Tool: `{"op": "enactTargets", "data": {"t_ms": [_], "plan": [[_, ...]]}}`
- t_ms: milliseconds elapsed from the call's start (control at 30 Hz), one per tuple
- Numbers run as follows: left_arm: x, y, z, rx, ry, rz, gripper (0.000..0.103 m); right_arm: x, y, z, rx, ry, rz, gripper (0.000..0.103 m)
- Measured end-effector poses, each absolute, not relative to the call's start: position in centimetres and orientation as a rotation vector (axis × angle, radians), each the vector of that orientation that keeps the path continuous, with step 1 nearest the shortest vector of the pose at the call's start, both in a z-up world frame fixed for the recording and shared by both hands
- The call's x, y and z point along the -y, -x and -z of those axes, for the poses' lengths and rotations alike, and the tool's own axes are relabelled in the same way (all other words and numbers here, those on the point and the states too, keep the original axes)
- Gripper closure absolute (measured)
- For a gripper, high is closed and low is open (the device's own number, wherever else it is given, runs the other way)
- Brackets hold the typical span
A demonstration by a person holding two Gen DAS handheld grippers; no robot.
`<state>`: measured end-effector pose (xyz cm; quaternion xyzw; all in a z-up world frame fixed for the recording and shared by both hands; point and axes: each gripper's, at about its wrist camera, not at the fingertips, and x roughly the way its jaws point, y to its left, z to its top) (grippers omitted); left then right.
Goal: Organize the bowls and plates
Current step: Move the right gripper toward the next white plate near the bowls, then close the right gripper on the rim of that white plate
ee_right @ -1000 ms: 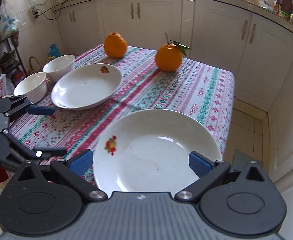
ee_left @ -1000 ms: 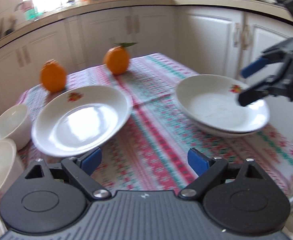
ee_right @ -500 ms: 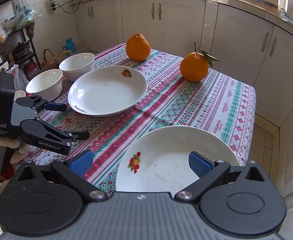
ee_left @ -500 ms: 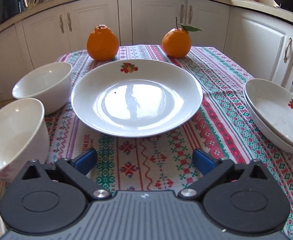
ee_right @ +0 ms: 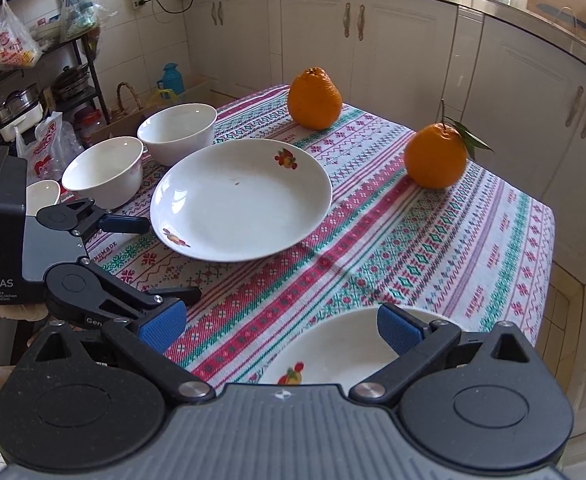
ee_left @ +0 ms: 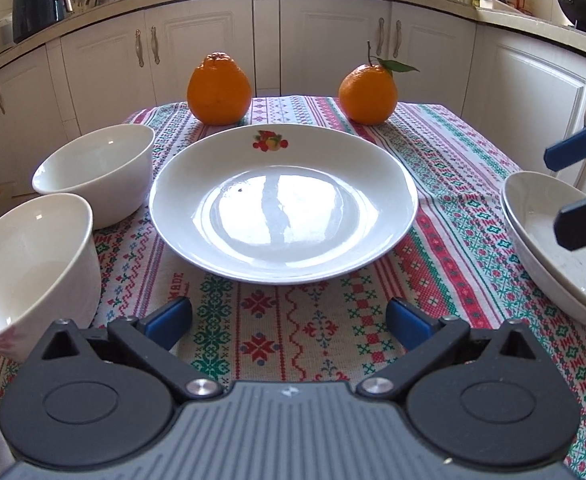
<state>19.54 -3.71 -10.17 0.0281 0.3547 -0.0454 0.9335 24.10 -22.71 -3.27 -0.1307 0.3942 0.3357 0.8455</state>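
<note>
Left tongs (ee_left: pixel 289 322) wider, right tongs (ee_right: pixel 281 326) withdrawn from stacked plates (ee_left: pixel 553 248)

My table (ee_left: pixel 293 344) wore a patterned cloth (ee_right: pixel 433 248). Two oranges (ee_left: pixel 219 90) (ee_left: pixel 368 94) sat at its far edge, a plate (ee_left: pixel 283 204) mid-table, two bowls (ee_left: pixel 95 174) (ee_left: pixel 29 264) along the left edge, stacked plates (ee_left: pixel 553 240) at the right edge.
</note>
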Motion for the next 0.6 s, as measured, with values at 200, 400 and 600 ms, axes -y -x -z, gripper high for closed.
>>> {"op": "enactTargets", "data": {"t_ms": [200,400,600], "plan": [[3.5,-19.9,9.7,-0.709,-0.054,0.105,0.004,21.4,-26.9,3.1,-0.843,0.284,-0.755,0.0],[3.4,-20.3,9.6,-0.707,-0.054,0.098,0.011,19.6,-29.9,2.6,-0.862,0.302,-0.807,0.0],[3.2,-20.6,9.8,-0.71,-0.054,0.099,0.017,17.4,-32.9,2.5,-0.877,0.347,-0.859,0.0]]}}
